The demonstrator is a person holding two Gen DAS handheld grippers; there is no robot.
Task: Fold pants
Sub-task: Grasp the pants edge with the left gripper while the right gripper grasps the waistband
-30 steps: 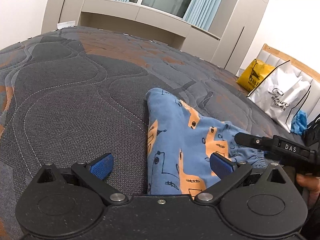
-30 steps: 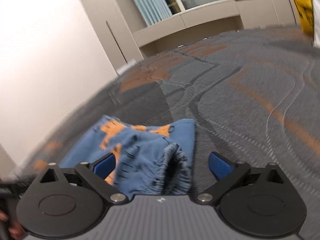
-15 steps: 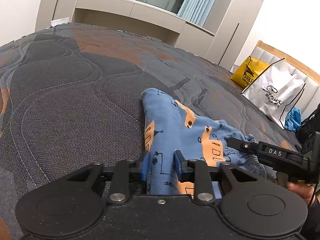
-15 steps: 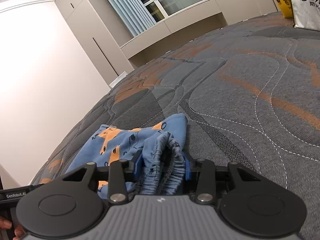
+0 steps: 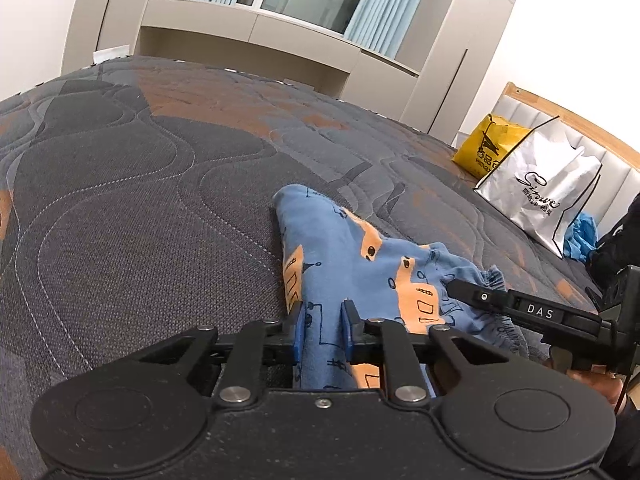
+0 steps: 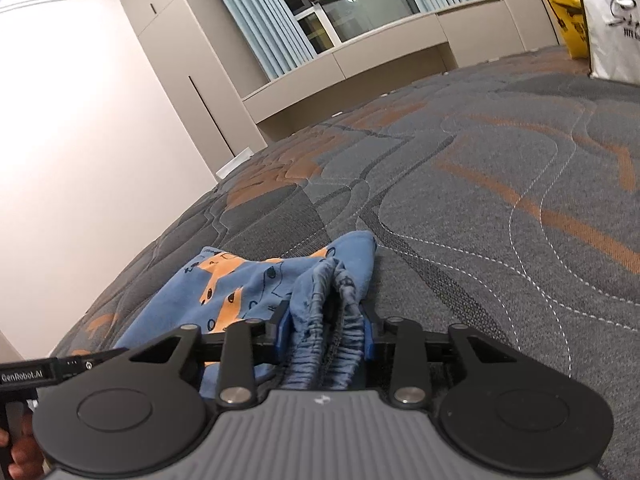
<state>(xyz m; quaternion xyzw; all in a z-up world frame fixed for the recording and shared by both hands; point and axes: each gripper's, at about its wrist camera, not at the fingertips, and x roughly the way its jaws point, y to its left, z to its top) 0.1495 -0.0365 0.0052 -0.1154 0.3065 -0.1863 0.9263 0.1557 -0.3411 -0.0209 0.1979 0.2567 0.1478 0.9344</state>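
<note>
Where the mattress [image 5: 120, 208] carries the blue pants [image 5: 340, 256], both grippers are clamped on the cloth. The left gripper [image 5: 322, 322] has just been closing and its pads pinch a fold of a leg between them. The right gripper [image 6: 325, 330] has likewise been closing, its pads pressed on the bunched waistband. Well beyond the left fingers, to the right, stand a yellow bag [image 5: 490, 146] and a silver bag [image 5: 544, 188]; their contents cannot be seen.
</note>
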